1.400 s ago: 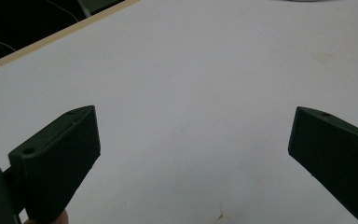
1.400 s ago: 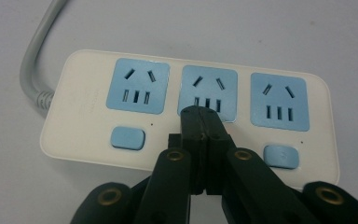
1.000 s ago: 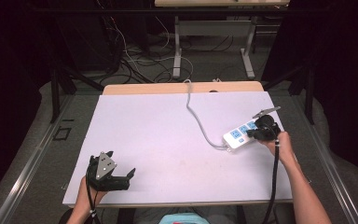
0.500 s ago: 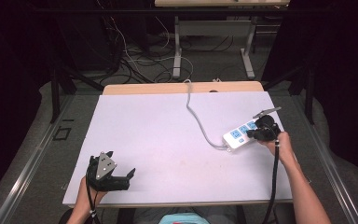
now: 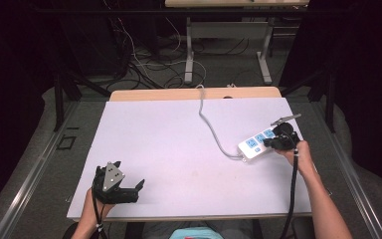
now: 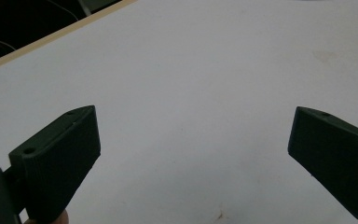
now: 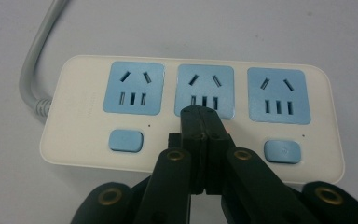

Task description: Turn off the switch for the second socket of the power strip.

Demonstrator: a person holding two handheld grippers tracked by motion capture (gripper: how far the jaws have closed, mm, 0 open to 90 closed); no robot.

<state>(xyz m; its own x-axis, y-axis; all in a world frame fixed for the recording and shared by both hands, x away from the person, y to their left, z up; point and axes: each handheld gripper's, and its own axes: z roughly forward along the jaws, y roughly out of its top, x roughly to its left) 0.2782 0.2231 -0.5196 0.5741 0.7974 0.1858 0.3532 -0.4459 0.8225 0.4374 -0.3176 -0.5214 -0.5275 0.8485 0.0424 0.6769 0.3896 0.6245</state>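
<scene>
A white power strip (image 5: 256, 145) with three blue sockets lies at the right of the white table (image 5: 179, 149), its grey cable (image 5: 210, 124) running to the far edge. In the right gripper view the power strip (image 7: 79, 140) lies crosswise, with blue buttons (image 7: 126, 140) below its sockets. My right gripper (image 7: 201, 115) is shut, its tips over the lower edge of the middle socket, and it hides the middle button. From above, the right gripper (image 5: 272, 144) rests at the strip's near end. At the front left my left gripper (image 5: 128, 175) stands open, nothing between the jaws (image 6: 191, 133).
The cable (image 7: 33, 60) leaves the strip at its left end in the right gripper view. Past the table's far edge are a wooden board (image 5: 194, 93), tangled cables on the floor (image 5: 149, 64) and the legs of another desk (image 5: 189, 50).
</scene>
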